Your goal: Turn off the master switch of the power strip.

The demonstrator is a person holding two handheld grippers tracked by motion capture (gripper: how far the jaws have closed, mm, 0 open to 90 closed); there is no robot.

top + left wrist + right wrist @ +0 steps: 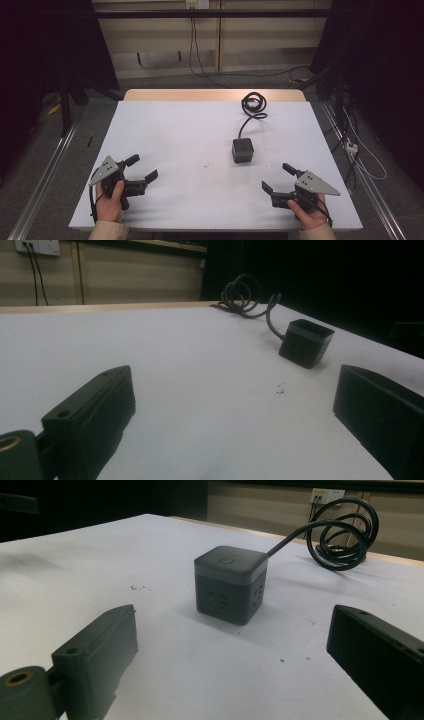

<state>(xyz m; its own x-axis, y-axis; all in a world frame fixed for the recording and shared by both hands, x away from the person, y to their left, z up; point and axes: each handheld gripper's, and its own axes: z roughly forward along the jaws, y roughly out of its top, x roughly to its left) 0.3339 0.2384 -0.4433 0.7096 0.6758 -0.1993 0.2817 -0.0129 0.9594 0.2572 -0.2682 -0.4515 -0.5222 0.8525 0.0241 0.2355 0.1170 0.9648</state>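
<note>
Near the dark cube socket, no lettering is readable on it; left tongs and right tongs both gape apart, empty, its coiled cable behind.

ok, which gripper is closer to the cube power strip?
Right. The right gripper sits just below-right of the cube power strip, jaws open toward it; the left gripper is far across the table.

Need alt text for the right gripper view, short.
A dark cube power strip stands on the white table just beyond the right gripper, whose open black jaws hold nothing. Its black cable runs back to a loose coil.
</note>
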